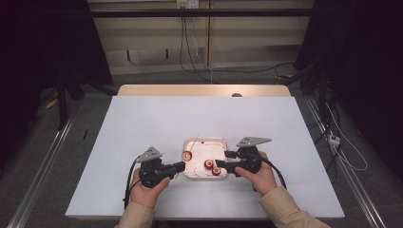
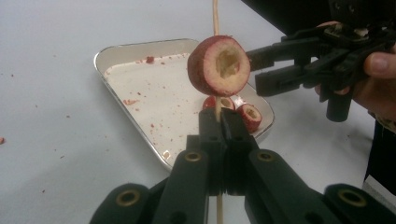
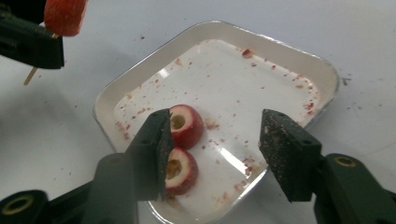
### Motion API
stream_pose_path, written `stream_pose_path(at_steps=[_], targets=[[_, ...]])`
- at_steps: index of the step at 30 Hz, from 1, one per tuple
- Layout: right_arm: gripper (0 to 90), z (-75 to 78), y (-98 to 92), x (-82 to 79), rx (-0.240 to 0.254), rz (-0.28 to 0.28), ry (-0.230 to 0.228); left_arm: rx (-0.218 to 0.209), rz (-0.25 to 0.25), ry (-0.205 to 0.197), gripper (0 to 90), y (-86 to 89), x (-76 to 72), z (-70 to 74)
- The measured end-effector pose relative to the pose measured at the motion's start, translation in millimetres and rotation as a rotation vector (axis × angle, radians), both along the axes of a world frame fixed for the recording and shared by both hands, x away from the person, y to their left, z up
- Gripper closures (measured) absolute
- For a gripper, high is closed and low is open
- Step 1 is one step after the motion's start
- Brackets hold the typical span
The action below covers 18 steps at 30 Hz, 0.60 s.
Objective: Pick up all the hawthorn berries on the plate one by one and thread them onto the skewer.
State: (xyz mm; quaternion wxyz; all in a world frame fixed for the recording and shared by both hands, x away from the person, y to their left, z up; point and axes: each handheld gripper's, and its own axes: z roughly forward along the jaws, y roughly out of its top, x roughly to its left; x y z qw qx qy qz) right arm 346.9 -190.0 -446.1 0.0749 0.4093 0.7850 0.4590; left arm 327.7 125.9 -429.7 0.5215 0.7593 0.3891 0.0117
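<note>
The left hand-held gripper [image 2: 218, 122] is clamped on a thin wooden skewer [image 2: 215, 16], which stands upright at the centre of the left gripper view with one cored red fruit piece [image 2: 218, 65] threaded on it, just above the jaws; the right hand-held gripper [image 3: 212, 140] stands with its jaws apart over the metal tray [image 3: 322, 70], gripping nothing; two more cored fruit pieces [image 3: 184, 126] lie touching at the lower middle of the right gripper view, in the tray's near corner, one jaw just beside them.

The main risk, as I judge it, lies in the pick-up; the pieces sit side by side, so closing jaws could catch both or push one against the tray's rim; the flesh looks soft, and a hard squeeze could crush it. In threading, an off-centre push could bend the skewer or split the piece; the threaded piece could also slide down the stick. A jaw hooking the rim could drag the light tray across the white worktop [image 1: 142, 118].
</note>
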Motion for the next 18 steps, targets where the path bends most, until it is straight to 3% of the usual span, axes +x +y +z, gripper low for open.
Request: stream_pose_path(at_steps=[11, 18], targets=[[52.4, -5.4, 4.4, -8.4, 0.024, 0.036, 0.036, 0.003, -0.005, 0.004, 88.8, -0.9, -0.5, -1.0], [55.9, -7.7, 6.6, -12.0, 0.006, 0.049, 0.049, 0.007, -0.008, 0.003, 88.8, -1.5, -0.8, -0.3]])
